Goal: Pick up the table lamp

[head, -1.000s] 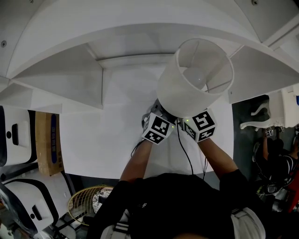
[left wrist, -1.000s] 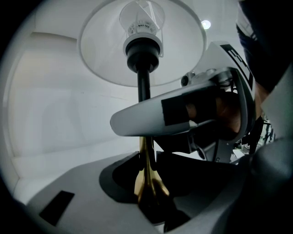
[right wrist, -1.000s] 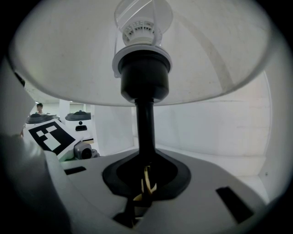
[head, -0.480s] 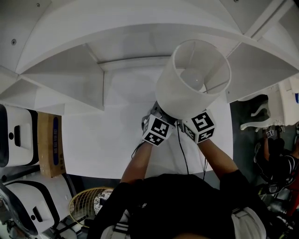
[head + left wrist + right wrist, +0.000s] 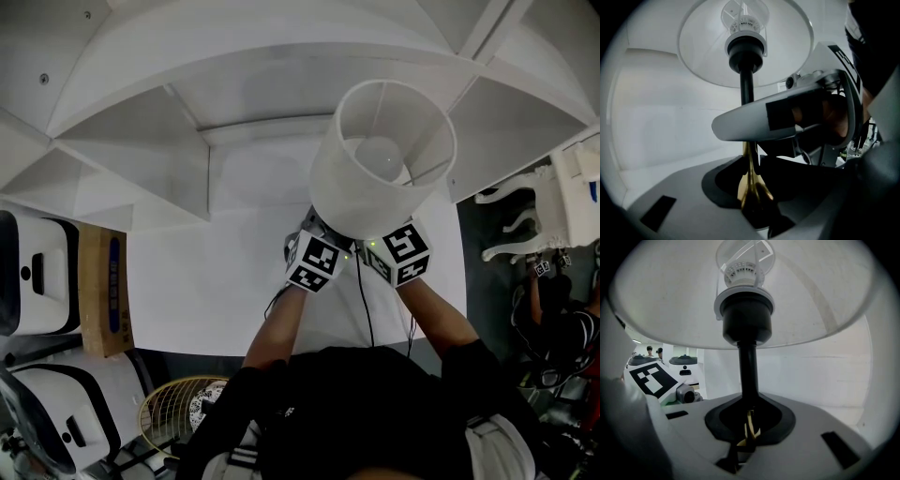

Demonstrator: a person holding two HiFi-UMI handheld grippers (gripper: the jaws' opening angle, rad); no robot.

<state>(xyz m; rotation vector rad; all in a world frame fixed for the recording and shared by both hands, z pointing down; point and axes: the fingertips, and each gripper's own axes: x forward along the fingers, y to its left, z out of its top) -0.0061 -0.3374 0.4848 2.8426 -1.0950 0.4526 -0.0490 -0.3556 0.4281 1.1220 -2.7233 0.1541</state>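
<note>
White fabric hides most of the grip from the head view. The shade of the table lamp (image 5: 384, 159), a pale tapered drum on a thin black stem that turns to brass lower down, covers both pairs of jaws. Only the black-and-white marker cubes (image 5: 314, 260) show, at its 6 o'clock edge. No view shows the lamp's foot, so I cannot tell whether it touches the white table (image 5: 216, 281).

In the head view the shade sits at about 1 o'clock from the picture's middle, tilted, with its open top showing a frosted bulb and thin wire spokes. From below, a black socket with a white ribbed collar sits at 12 o'clock inside the shade.

The left gripper (image 5: 752, 199) is clamped on the brass part of the stem, which stands in the dark notch between its grey jaws. The right gripper (image 5: 749, 427) is closed round the stem too, where black meets brass. In the left gripper view, a pale jaw of the right gripper crosses the stem from 3 o'clock and cuts off its middle.
</note>
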